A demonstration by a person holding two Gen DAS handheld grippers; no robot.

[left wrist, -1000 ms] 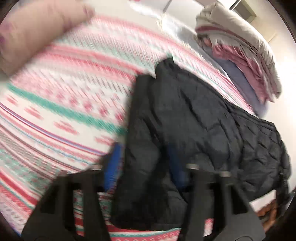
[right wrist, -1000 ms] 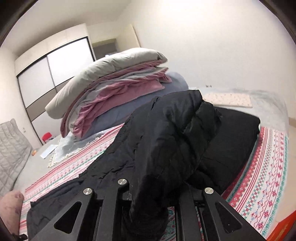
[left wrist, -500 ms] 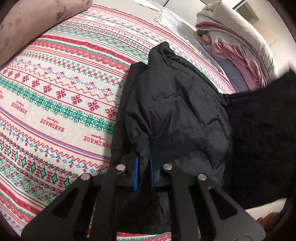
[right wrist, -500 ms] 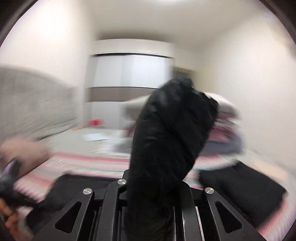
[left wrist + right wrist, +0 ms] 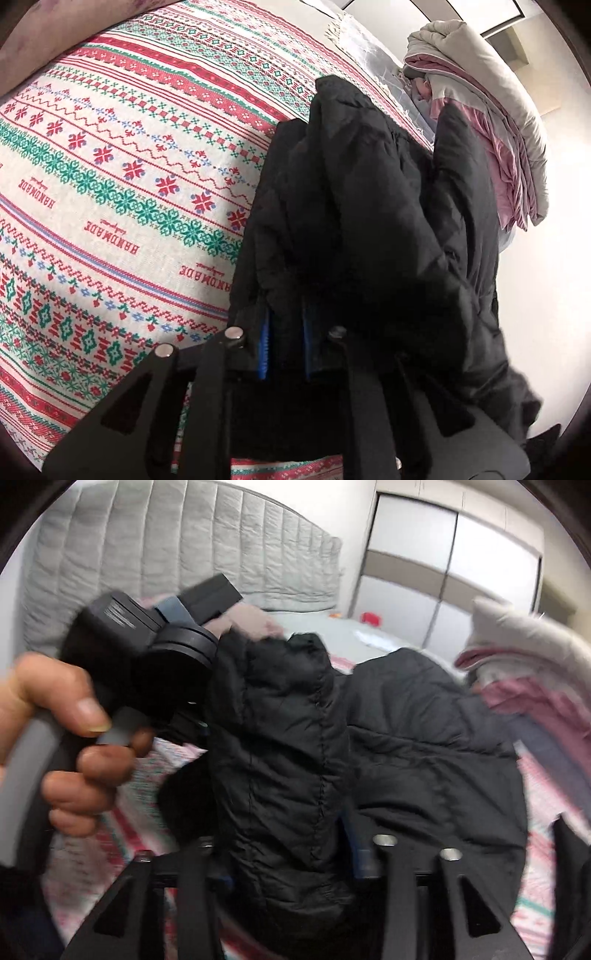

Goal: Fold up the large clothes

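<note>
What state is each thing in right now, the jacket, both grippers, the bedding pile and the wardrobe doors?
Black puffer jacket: bunched, partly lifted off the patterned bedspread.
Left gripper: shut on jacket fabric.
Right gripper: shut on a thick jacket fold.
Bedding pile: folded, stacked.
Wardrobe doors: closed.

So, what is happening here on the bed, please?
A person is folding a black puffer jacket on a patterned bedspread. The left claw is shut on one part of it, and the right claw grips another bunched part, lifted above the bed. A stack of folded bedding lies behind.
</note>
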